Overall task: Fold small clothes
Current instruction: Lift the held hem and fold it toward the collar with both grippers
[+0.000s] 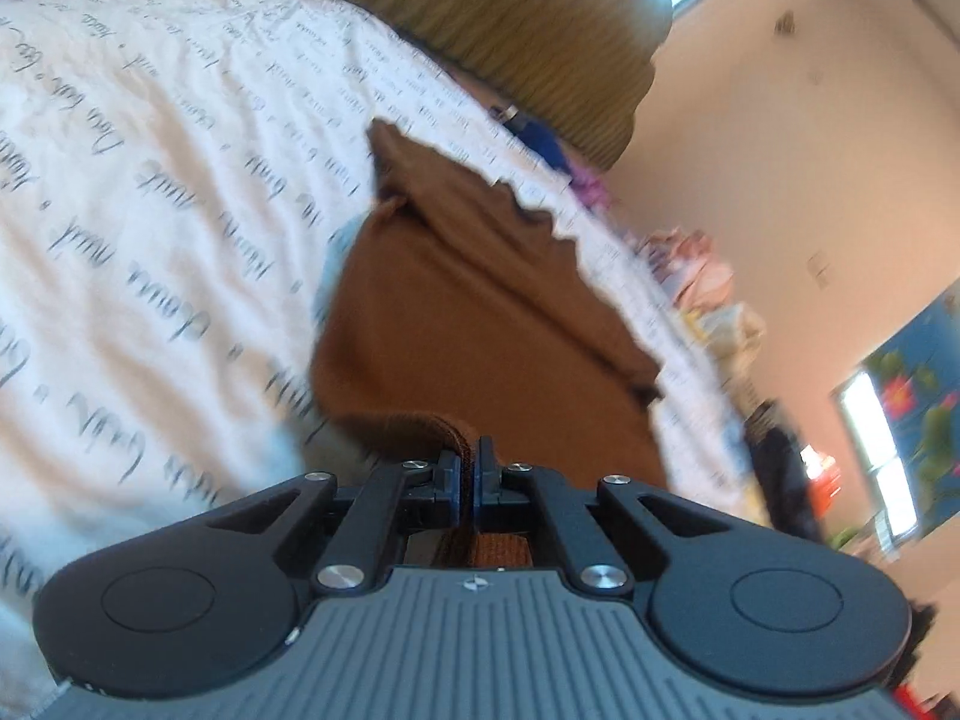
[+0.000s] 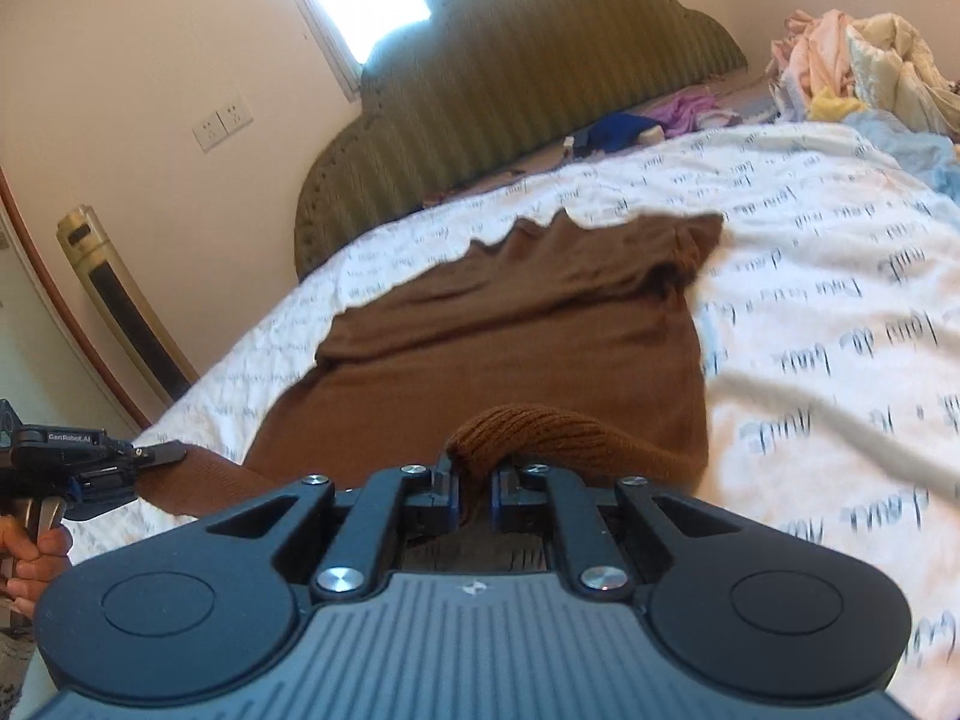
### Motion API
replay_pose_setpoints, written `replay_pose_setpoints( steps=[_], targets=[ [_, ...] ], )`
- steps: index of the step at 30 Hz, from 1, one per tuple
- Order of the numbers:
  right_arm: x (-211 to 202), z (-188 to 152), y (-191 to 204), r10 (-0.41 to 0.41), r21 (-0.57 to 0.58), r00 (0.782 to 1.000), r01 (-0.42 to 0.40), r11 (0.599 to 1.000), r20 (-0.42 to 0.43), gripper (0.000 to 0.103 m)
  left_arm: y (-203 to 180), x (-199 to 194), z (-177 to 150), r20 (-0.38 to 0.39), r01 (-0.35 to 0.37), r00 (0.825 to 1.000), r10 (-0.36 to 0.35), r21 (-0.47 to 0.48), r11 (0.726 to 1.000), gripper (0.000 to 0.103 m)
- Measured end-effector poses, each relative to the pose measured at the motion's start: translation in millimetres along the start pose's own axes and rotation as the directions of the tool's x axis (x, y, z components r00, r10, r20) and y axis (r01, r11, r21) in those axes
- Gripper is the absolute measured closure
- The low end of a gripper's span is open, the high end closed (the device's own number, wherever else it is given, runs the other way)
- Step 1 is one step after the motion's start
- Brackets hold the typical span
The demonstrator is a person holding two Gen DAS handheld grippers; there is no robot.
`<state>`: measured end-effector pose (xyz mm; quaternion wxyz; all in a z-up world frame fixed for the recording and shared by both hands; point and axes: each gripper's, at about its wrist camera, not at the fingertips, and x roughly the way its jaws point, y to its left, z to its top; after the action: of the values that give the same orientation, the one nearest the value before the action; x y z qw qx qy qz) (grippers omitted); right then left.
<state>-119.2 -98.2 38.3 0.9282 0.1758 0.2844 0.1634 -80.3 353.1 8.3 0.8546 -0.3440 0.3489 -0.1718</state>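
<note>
The brown garment [image 2: 510, 348] is being held by its near hem, stretching away toward the headboard [image 2: 510, 114]. Its ribbed edge is being pinched by both the closed right gripper [image 2: 474, 489] and the closed left gripper [image 1: 467, 474].

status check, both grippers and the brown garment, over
Left gripper shut on brown knit garment hem. Right gripper shut on the same hem. Garment spread on white script-print bedsheet; nothing in the way.

left gripper [image 1: 467, 462]: jaws clamped on cloth | right gripper [image 2: 474, 480]: jaws clamped on cloth
</note>
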Motion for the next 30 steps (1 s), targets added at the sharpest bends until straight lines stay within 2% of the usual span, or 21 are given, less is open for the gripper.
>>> replay_pose_setpoints(
  steps=[6, 10, 14, 19, 25, 30],
  targets=[
    [36, 60, -22, 0.015, 0.028, 0.999, -0.016, 0.999, 0.042, 0.095, -14, 37, 63, 0.037, 0.100, 0.994, -0.100, -0.008, 0.995, 0.100],
    [86, 110, -49, 0.045, 0.115, 0.999, -0.046, 0.992, 0.015, 0.095, -12, 75, 106, 0.058, 0.129, 0.990, -0.126, -0.051, 0.990, 0.100],
    [151, 151, -73, 0.049, 0.192, 0.997, -0.039, 0.981, -0.051, 0.095, -3, 120, 143, 0.068, 0.109, 0.992, -0.104, -0.088, 0.990, 0.100],
    [224, 180, -95, -0.017, 0.213, 0.990, 0.047, 0.976, -0.139, 0.095, 14, 181, 191, 0.060, 0.078, 0.996, -0.071, -0.124, 0.989, 0.100],
    [280, 204, -106, -0.062, 0.185, 0.983, 0.095, 0.978, -0.174, 0.095, 24, 245, 224, 0.028, 0.037, 0.999, -0.034, -0.131, 0.991, 0.100],
    [310, 215, -115, -0.092, 0.179, 0.979, 0.126, 0.976, -0.184, 0.094, 33, 275, 241, 0.027, 0.028, 0.999, -0.025, -0.153, 0.988, 0.100]
  ],
)
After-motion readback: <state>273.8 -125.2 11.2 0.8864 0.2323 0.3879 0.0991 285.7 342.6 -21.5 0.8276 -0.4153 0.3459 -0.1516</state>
